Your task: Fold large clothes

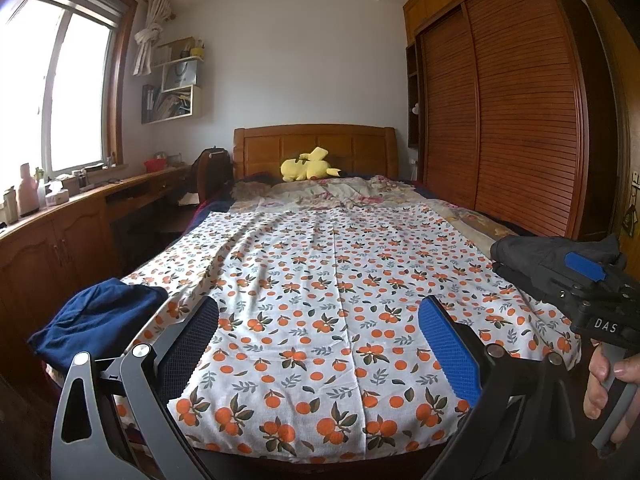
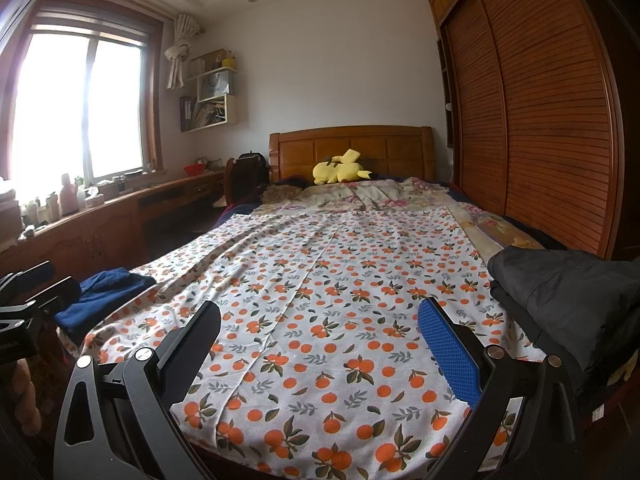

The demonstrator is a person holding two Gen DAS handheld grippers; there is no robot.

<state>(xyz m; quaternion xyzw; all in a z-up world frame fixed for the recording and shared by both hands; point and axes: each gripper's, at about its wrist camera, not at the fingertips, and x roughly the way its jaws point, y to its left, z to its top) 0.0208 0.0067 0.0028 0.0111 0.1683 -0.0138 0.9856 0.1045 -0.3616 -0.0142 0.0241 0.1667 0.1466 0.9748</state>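
Note:
A large white cloth printed with oranges [image 1: 328, 280] lies spread flat over the bed, reaching its near edge; it also fills the right wrist view [image 2: 332, 292]. My left gripper [image 1: 320, 320] is open and empty, held just above the cloth's near edge. My right gripper [image 2: 320, 320] is open and empty, also above the near edge. The right gripper shows at the right of the left wrist view [image 1: 588, 280], held by a hand.
A folded navy garment [image 1: 100, 324] lies at the bed's near left corner. A folded dark garment [image 2: 568, 292] lies at the near right. A yellow plush toy [image 1: 308, 166] sits by the headboard. A wardrobe [image 1: 512, 120] stands right, a desk counter [image 1: 60, 216] left.

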